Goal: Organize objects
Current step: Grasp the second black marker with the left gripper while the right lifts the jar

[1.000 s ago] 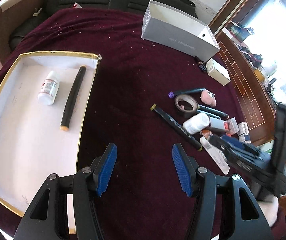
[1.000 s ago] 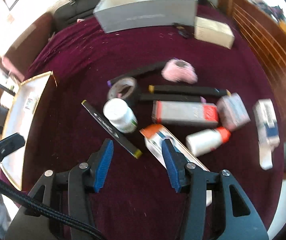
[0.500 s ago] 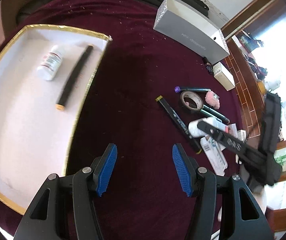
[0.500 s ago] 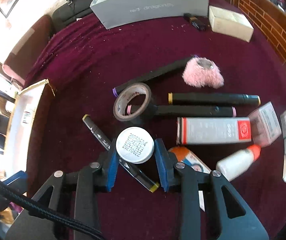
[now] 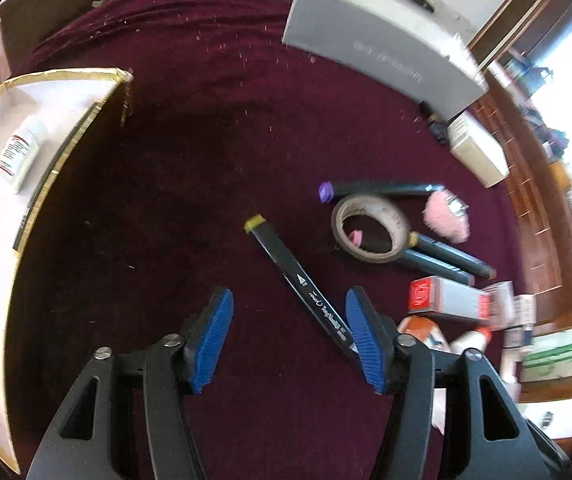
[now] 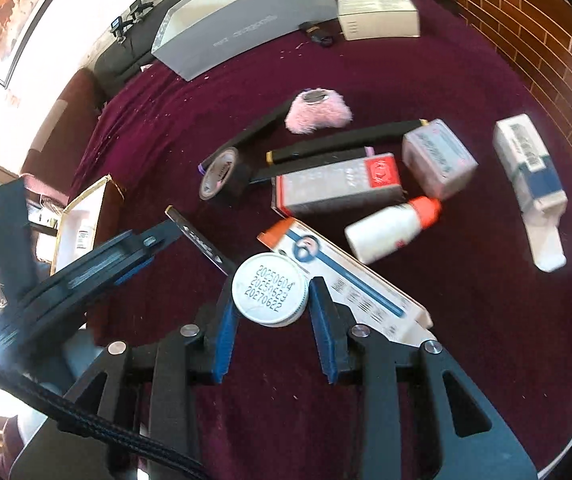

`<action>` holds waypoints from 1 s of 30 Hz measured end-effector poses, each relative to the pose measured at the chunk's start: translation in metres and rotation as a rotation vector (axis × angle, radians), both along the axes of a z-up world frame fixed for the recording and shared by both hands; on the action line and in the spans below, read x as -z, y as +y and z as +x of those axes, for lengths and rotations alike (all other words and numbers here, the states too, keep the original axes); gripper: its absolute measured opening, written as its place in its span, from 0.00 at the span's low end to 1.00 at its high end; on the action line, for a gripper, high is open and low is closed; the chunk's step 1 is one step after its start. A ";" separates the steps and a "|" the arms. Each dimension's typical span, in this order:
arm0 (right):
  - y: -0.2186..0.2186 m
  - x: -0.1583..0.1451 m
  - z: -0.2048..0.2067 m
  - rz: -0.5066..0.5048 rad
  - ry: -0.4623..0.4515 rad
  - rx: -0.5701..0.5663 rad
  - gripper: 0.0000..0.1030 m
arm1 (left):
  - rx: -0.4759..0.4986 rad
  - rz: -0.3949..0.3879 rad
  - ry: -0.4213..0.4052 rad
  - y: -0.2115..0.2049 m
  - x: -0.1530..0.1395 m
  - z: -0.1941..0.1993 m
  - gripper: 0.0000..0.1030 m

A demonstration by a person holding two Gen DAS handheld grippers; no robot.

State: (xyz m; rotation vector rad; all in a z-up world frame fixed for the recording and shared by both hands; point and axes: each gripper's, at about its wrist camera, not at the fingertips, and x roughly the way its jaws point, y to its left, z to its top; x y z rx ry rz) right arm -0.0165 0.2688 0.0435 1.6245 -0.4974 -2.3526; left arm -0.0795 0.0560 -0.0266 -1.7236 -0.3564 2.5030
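The right gripper point(image 6: 272, 322) has closed its blue jaws on a white round bottle point(image 6: 270, 295), whose flat cap bears printed date numbers; the pads press its sides. The bottle stands over the maroon-covered desk point(image 6: 465, 320), just in front of a long white box with an orange end point(image 6: 349, 280). Beyond lie a red-and-grey carton point(image 6: 337, 188), a small white bottle with an orange cap point(image 6: 393, 230), a tape roll point(image 6: 222, 176) and a pink fluffy puff point(image 6: 317, 114).

The left gripper point(image 5: 287, 334) has just been widening its jaws; they are open, with nothing pressed between them. A black marker with a yellow end point(image 5: 299, 284) lies slanted, its near end touching or hidden behind the right pad. At the left sits a gold-edged white tray point(image 5: 58, 76) holding a white labelled bottle point(image 5: 20, 152).
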 end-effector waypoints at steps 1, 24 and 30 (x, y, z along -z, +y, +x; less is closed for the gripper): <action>0.002 -0.001 0.002 0.002 0.002 0.003 0.31 | 0.003 -0.027 -0.011 0.006 0.006 -0.002 0.54; -0.032 0.031 -0.003 -0.008 -0.060 -0.101 0.31 | 0.272 -0.249 0.174 0.002 0.012 0.045 0.38; -0.036 0.036 -0.007 0.017 -0.055 -0.094 0.31 | 0.302 -0.226 0.152 -0.007 0.009 0.045 0.18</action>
